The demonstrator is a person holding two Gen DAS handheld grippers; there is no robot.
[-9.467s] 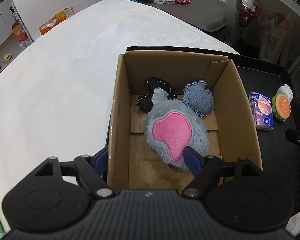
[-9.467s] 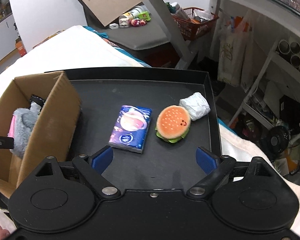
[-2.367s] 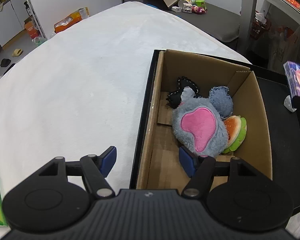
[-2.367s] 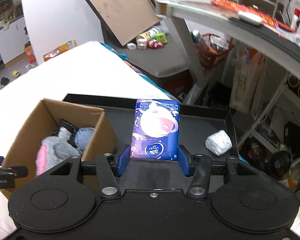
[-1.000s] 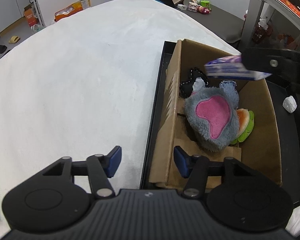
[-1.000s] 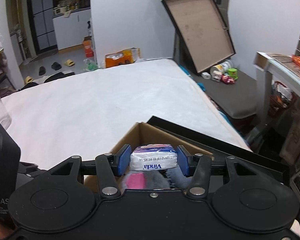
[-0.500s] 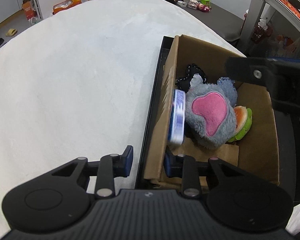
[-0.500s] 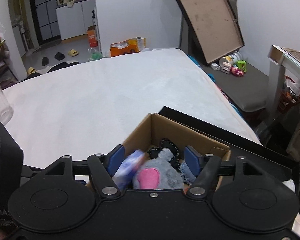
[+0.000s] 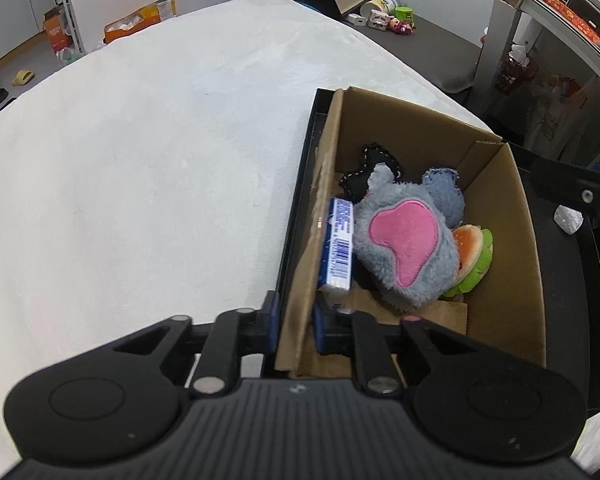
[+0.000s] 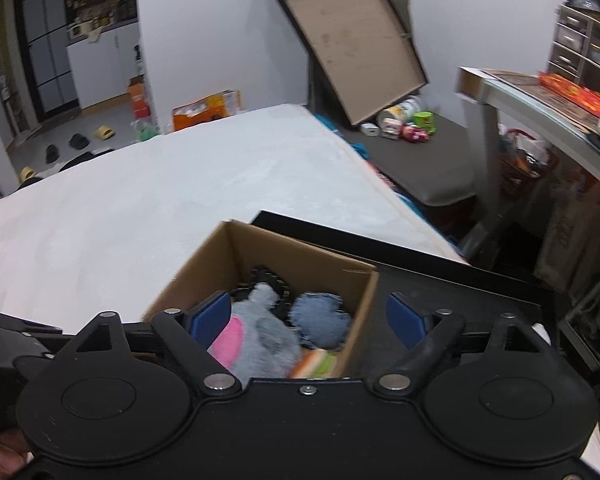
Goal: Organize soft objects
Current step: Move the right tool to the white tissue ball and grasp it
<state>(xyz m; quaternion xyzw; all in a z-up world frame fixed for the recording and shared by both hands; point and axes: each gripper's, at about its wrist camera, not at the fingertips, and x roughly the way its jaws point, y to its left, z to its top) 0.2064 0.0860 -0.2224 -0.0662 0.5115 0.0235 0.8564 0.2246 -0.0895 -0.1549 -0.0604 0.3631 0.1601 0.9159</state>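
A cardboard box [image 9: 512, 240] stands on a black tray [image 9: 580, 312]. In it lie a grey and pink plush [image 9: 408, 248], a burger plush [image 9: 474, 258], a denim pad [image 9: 444, 196], a black soft piece [image 9: 364, 172] and a blue tissue pack [image 9: 338, 252] on edge against the left wall. My left gripper [image 9: 294, 326] is shut on the box's left wall. My right gripper [image 10: 308, 316] is open and empty above the box [image 10: 260, 252], over the plush [image 10: 256, 336] and the denim pad [image 10: 320, 320].
A crumpled white wad [image 9: 568, 218] lies on the tray to the right of the box. The white bed surface [image 9: 140, 180] spreads to the left. A shelf unit [image 10: 540, 100] and clutter stand at the right and back.
The right gripper let go of the tissue pack, which dropped into the box against its left wall, then drew back. The left gripper closed on the box's left wall.
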